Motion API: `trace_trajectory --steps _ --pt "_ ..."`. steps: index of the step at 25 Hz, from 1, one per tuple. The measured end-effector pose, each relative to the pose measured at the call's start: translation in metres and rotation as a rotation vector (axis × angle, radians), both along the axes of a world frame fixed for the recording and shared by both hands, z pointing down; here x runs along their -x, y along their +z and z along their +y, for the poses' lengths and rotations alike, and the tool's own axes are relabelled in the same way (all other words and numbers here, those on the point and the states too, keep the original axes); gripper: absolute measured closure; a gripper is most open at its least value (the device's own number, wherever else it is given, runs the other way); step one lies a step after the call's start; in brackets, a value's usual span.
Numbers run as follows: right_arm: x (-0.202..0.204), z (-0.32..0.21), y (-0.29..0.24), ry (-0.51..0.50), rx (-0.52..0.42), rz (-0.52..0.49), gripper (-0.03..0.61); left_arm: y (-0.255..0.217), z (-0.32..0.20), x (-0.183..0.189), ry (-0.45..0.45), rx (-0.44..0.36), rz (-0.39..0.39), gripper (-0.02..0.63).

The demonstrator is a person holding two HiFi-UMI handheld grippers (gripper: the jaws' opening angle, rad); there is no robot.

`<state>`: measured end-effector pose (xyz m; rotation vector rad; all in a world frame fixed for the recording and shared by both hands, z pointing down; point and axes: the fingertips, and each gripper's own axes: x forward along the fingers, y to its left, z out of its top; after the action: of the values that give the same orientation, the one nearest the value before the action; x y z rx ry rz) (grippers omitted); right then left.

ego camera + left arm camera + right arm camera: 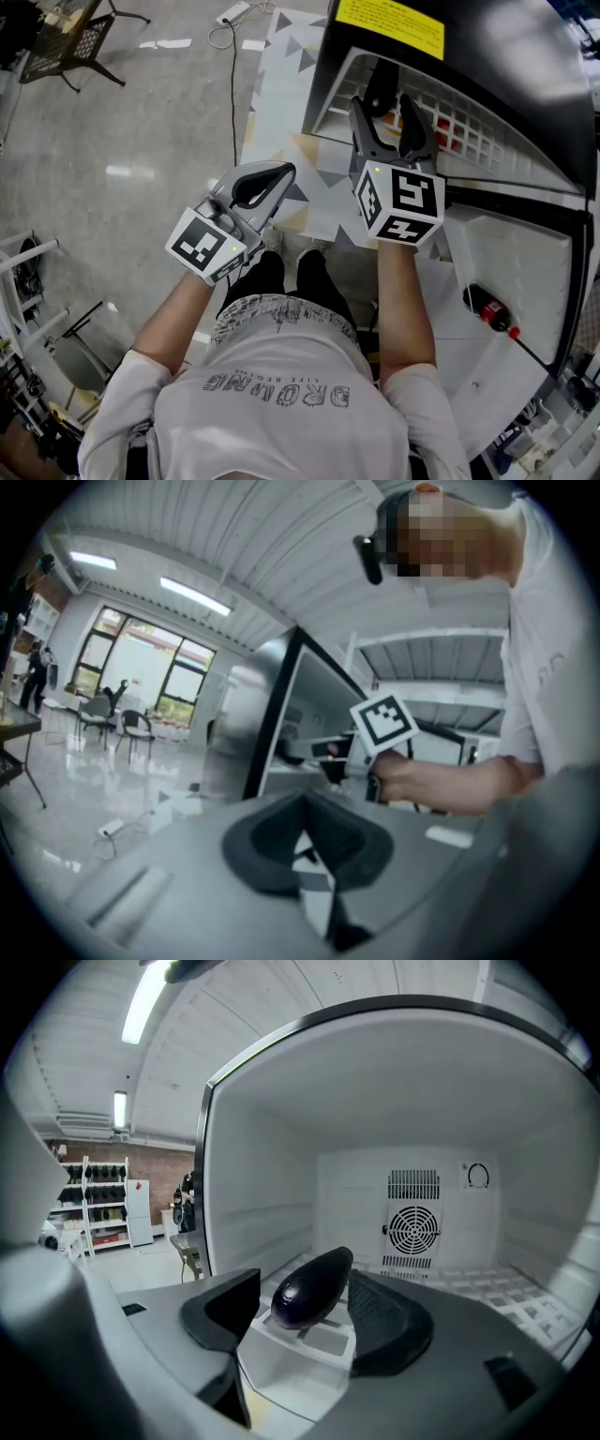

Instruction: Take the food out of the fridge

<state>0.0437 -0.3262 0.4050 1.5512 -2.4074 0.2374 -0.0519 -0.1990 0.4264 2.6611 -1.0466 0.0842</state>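
eggplant (312, 1288): dark purple, glossy, lying on the white slotted fridge shelf (487, 1288) | right hand-held gripper (382, 105): spread wide, eggplant sits between its pads | left hand-held gripper (279, 174): pressed together, outside the fridge (525, 56)

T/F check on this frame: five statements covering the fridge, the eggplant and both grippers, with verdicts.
1. The fridge is open. True.
2. The eggplant lies between the jaws of the right gripper. True.
3. The right gripper is clamped on the eggplant. False: its jaws stand wide apart and do not squeeze it.
4. The left gripper holds a bottle. False: its jaws are together with nothing between them, and it is held outside the fridge.
5. A red-capped bottle sits in the fridge door. True.
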Motion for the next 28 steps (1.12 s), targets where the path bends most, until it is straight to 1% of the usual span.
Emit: trace_trajectory --steps 7,10,13,18,28 --pt "0.003 -0.004 0.009 0.031 0.011 0.115 0.319 0.0 0.004 0.004 0.0 -0.001 0.006 0.606" --pt "0.001 -0.006 0.01 0.051 0.012 0.143 0.319 0.001 0.005 0.007 -0.003 0.0 0.008 0.606" --pt "0.0 -0.006 0.012 0.058 0.009 0.167 0.344 0.003 0.006 0.009 -0.005 0.005 0.006 0.606" --pt "-0.001 -0.006 0.01 0.063 0.008 0.166 0.35 0.002 0.007 0.009 0.0 0.004 0.006 0.606" --pt "-0.005 0.004 0.001 0.06 -0.009 0.124 0.354 -0.004 0.011 0.008 0.011 -0.012 0.0 0.606"
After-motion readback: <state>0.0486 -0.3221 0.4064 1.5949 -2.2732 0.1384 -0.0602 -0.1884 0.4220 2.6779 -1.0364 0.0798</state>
